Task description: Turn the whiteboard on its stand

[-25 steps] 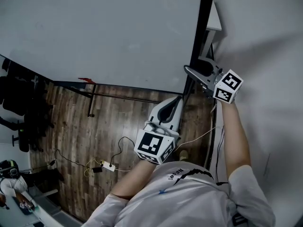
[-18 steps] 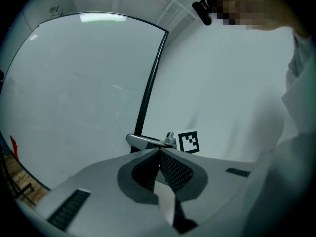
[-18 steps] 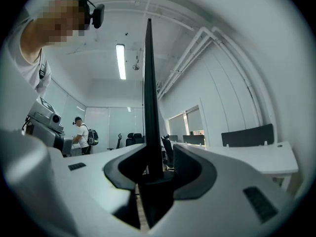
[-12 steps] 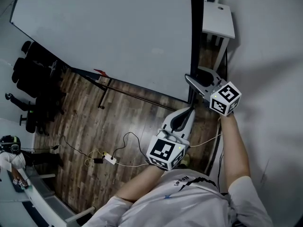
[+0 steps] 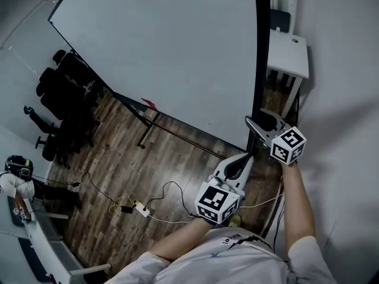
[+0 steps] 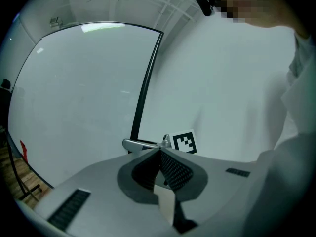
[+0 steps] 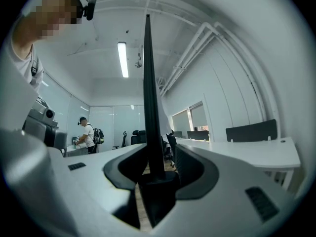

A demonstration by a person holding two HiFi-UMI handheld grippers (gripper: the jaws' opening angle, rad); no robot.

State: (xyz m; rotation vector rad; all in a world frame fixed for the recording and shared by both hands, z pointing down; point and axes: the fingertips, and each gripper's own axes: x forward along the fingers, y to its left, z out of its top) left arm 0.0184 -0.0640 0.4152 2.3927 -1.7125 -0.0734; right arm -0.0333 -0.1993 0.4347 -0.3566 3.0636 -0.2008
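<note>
The right claw [image 5: 262,126] is clamped on the black edge [image 7: 148,83] of the whiteboard [image 5: 177,58], at the low end of that edge, right of centre in the head view. In the right gripper view the edge stands between both pads and rises straight up the middle of the frame, so its long axis runs along the claw's own line of sight.

From that grip the board spreads away to the left and upper left of the head view. Its stand [image 5: 149,129] reaches down to the wooden floor [image 5: 118,170] at centre left.

The left claw [image 5: 247,157] sits just below and left of the right one, near the same edge. Its jaws are pressed together with nothing between them, and no contact with the board shows.

The right hand is therefore the one placed to swing the board. Judging by this hold, the turn depends on carrying the edge sideways across the claw, not along its length.

No container is in view. A power strip [image 5: 141,209] lies on the floor and chairs [image 5: 68,87] stand at the left, both well apart from the board
</note>
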